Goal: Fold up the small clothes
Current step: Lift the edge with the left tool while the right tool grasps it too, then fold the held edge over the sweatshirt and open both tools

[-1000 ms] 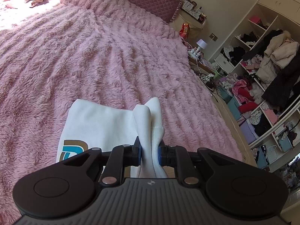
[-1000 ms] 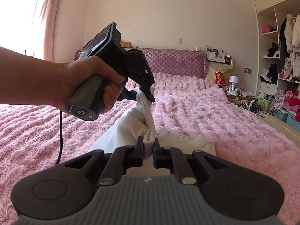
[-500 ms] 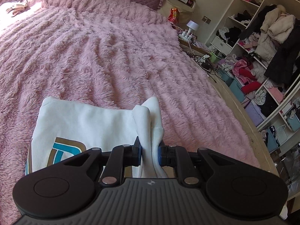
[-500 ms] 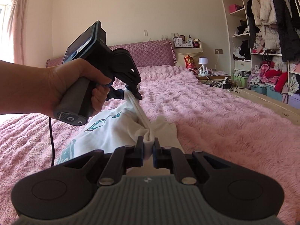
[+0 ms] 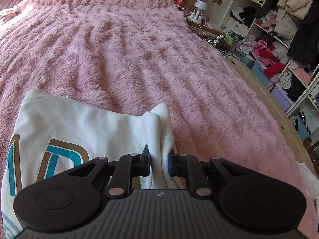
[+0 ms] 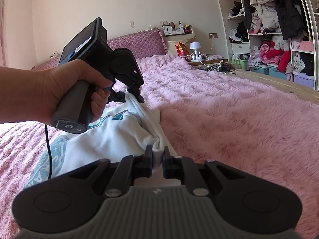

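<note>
A white garment (image 5: 83, 127) with a teal and gold print lies spread on the pink fluffy bed cover (image 5: 139, 49). My left gripper (image 5: 159, 155) is shut on a bunched fold of its right edge. In the right wrist view the same white garment (image 6: 111, 137) stretches between both tools. There my right gripper (image 6: 158, 153) is shut on a corner of the cloth. The left gripper (image 6: 134, 96), held by a person's hand (image 6: 49, 87), pinches the cloth further along that edge, low over the bed.
A quilted purple headboard (image 6: 139, 43) stands at the far end. To the right are a low nightstand with a small lamp (image 6: 195, 46), cables, storage boxes and open wardrobe shelves (image 6: 279, 29) full of clothes. A small pale item (image 5: 8, 14) lies far left on the bed.
Both grippers have come down toward the bed with the garment's edge still pinched. More of the printed front now lies flat on the cover.
</note>
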